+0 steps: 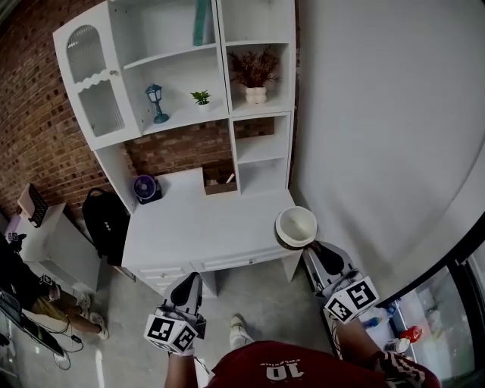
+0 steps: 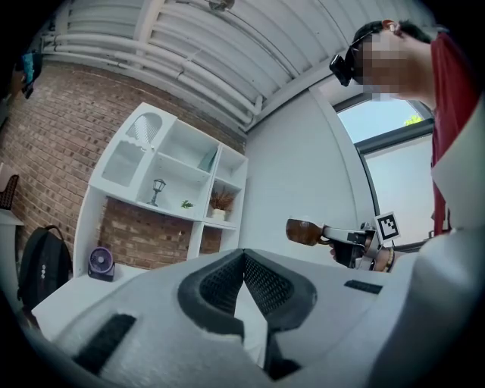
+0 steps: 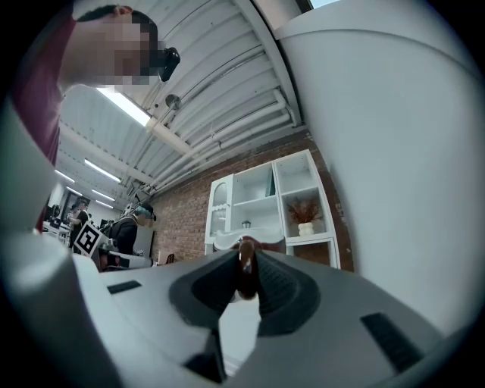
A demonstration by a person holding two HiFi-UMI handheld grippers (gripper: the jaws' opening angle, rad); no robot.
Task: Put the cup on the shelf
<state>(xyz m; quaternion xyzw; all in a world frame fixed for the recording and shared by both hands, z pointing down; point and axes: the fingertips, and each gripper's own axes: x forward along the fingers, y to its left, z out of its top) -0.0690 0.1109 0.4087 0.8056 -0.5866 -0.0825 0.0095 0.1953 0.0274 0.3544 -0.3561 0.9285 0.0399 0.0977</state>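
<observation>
Head view: the right gripper (image 1: pixel 311 244) holds the cup (image 1: pixel 295 226) by 1 side, mouth up. The cup is above the front right corner of the desk (image 1: pixel 189 227), well short of the shelf (image 1: pixel 261 148). The left gripper (image 1: pixel 188 283) hangs over the floor in front of the desk and carries nothing.

The hold is on 1 edge only, so a jolt or a quick turn could swing the cup or let it slip. A careless approach could also clip a shelf divider or knock the vase (image 1: pixel 255 92).

The cup's white inside looks empty. On the shelf, a lantern (image 1: pixel 155 102) and a plant (image 1: pixel 201 97) share 1 compartment. The vase with dried stems fills the compartment to their right, and a book (image 1: pixel 201 21) stands higher up. The 2 compartments under the vase show nothing inside. A box (image 1: pixel 220 184) sits on the desk below; what it holds cannot be made out.

Left gripper view: the left gripper (image 2: pixel 242 258) has its jaws together with nothing between them. The cup (image 2: pixel 303 232) shows brown outside, carried level at the tip of the right gripper (image 2: pixel 327 236).

Right gripper view: the right gripper (image 3: pixel 244 261) is narrow, clamped on a thin brown part of the cup (image 3: pixel 244 267). That part is probably its wall or handle. So thin a purchase is what could let it twist loose.
</observation>
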